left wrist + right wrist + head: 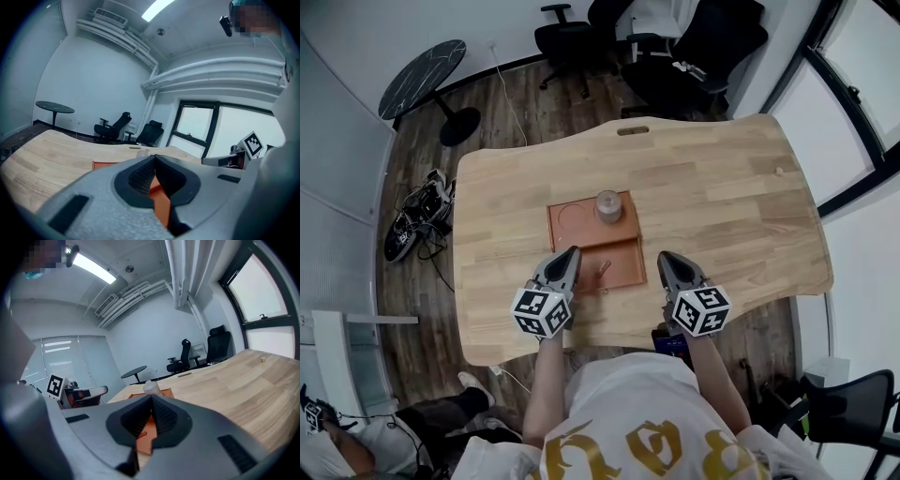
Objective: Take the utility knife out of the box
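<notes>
The left tool [572, 253] in the head view is pinched shut with nothing in it, its tips over the left side of the orange box [551, 232]. The right tool [663, 256] is likewise closed and empty, just off the box's right edge. The box lies flat on the wooden table [722, 206], divided into two compartments. A clear jar [607, 206] stands in the far one. The utility knife [604, 271] lies in the near one, between the two tools (a slim orange shape, hard to tell from the box floor), and neither tool touches it.

In the left gripper view, the jaws meet at their tips and hold nothing. The orange of the box shows through the gap below them and past their left side. The other tool's marker cube [254, 143] sits off to the right.

In the right gripper view, the jaws are again closed tip to tip and empty. The jar rises just beyond them, with the box beneath, and office chairs [202, 352] stand past the table's far end.
</notes>
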Tool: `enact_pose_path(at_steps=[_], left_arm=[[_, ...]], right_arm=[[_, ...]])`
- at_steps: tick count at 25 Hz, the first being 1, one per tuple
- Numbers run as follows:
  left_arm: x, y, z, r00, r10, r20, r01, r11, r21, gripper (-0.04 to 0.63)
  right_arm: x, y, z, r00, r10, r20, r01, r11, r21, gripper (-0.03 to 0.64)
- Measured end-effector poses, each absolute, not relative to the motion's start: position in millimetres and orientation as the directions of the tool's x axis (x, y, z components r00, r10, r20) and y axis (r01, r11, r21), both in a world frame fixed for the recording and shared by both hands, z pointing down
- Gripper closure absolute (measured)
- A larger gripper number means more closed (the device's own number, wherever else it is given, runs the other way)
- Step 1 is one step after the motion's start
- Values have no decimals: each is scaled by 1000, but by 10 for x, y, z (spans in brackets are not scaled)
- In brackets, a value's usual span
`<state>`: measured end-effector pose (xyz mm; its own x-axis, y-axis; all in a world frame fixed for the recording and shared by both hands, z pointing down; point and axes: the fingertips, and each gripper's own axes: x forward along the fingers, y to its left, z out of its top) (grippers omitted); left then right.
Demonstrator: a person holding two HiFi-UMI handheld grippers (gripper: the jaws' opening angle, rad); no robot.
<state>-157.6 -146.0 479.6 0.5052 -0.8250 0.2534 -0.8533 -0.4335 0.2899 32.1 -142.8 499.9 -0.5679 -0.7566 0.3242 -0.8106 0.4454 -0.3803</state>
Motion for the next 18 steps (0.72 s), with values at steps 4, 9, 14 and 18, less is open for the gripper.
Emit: enact_pose_path(at_steps=[4, 9, 14, 18], left_arm=[[-1565, -1498, 4903, 514, -809, 284, -849, -435, 299, 586], [-1522, -1504, 5055, 525, -792, 313, -845, -438, 308, 586], [-1475, -1493, 5247, 536, -766, 356, -841, -448, 304, 586], [-1432, -1501, 5442, 566, -720, 401, -823, -466, 324, 586]], right_arm=[[301, -1485, 5037, -569, -750, 338, -812, 445, -379, 606], [286, -1508, 5132, -577, -732, 364, -811, 457, -366, 606], [245, -1511, 5228, -614, -703, 360, -783, 484, -391, 606], [259, -1535, 5344, -612, -691, 385, -786, 480, -389, 606]])
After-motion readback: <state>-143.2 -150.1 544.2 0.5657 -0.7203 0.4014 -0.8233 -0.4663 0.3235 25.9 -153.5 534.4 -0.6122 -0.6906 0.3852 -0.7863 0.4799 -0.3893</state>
